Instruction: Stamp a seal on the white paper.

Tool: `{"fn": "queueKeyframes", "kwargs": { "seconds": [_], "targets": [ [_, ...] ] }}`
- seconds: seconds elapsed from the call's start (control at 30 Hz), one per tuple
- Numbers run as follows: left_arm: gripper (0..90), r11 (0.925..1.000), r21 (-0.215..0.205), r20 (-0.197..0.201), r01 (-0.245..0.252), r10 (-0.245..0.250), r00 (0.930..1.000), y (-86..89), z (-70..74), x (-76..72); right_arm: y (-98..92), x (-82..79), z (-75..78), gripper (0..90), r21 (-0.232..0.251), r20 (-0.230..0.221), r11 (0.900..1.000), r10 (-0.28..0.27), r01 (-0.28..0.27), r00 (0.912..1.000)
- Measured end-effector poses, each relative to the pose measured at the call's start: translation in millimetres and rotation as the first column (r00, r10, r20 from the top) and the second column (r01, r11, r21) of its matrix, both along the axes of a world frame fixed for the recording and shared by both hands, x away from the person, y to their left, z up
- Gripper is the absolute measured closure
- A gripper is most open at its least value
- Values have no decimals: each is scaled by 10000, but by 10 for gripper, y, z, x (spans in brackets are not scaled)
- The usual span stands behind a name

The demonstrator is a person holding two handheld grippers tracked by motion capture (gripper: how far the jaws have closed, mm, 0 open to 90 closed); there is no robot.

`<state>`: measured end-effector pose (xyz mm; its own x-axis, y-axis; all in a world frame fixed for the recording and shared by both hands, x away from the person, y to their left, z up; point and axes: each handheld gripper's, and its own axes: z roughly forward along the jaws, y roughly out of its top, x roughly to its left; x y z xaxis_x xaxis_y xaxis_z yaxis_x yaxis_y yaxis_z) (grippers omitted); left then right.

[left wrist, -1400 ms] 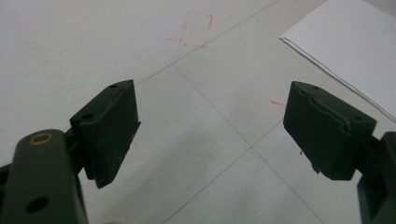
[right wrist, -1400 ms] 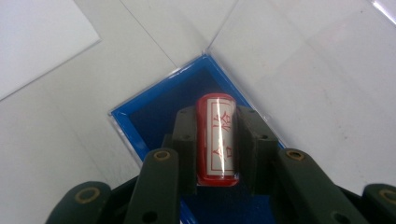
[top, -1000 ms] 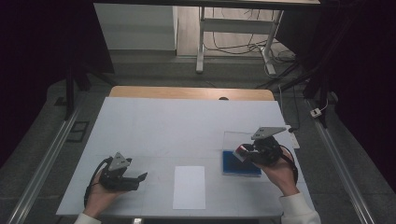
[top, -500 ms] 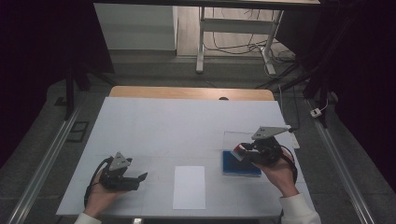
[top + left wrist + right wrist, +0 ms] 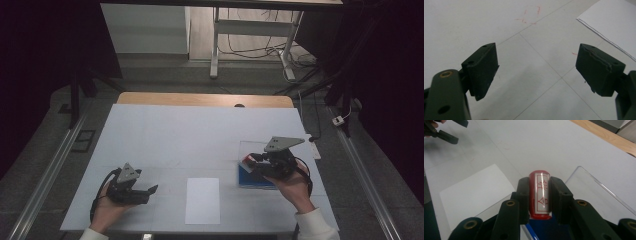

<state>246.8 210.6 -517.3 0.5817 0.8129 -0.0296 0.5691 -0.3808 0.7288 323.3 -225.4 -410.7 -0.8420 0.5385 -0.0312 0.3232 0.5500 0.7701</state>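
Red stamp [image 5: 539,195] pinched btwn right tongs [image 5: 539,185] over blue pad [image 5: 256,178]; left tongs [image 5: 537,72] spread, empty.

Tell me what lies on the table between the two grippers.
A white rectangular paper sheet lies flat between the left gripper and right gripper, clearest in the high view.

Matt white table top [image 5: 200,135] with a bare wood edge, flat white sheet of paper [image 5: 202,200], glossy red plastic stamp [image 5: 539,195], clear shiny plastic lid [image 5: 596,192], matt black jaws
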Motion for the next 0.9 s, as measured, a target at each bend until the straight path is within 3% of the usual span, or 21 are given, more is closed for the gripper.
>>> {"fn": "queueKeyframes", "kwargs": {
  "seconds": [0.33, 0.9],
  "targets": [
    [181, 10000, -8, -28, 1, -1, 10000, -4, -7, 8, 205, -53, -87, 708, -336, 10, 9977, 584, -584, 9983],
    [184, 10000, -39, 17, -6, 7, 10000, -11, 3, -2, 513, -177, -151, 708, -245, -68, 9878, 1538, -1539, 9881]
  ]
}}
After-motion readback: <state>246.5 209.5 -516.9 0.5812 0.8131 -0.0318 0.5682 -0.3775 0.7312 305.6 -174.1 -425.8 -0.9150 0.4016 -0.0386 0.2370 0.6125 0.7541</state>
